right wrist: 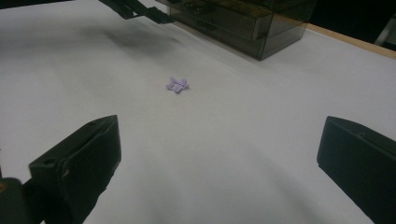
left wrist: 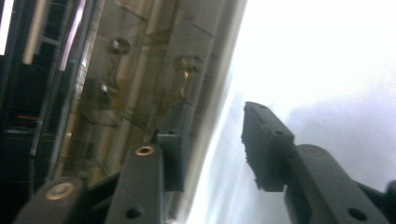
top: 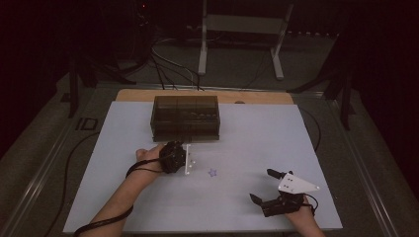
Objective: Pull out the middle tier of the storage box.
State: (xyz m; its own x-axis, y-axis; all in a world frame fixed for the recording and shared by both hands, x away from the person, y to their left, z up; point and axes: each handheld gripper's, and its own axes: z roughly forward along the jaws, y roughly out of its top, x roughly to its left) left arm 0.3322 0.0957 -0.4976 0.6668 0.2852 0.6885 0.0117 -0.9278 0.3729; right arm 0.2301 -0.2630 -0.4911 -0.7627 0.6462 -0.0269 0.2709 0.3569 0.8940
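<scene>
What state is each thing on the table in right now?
Smoky translucent plastic drawer box: upright at the far side of the white table, drawers look shut.
Small purple star-shaped piece: lying flat on the table, untouched.
Left hand-held gripper: just in front of the box, jaws apart, nothing between them.
Right hand-held gripper: near the front edge, jaws wide open, empty.
</scene>
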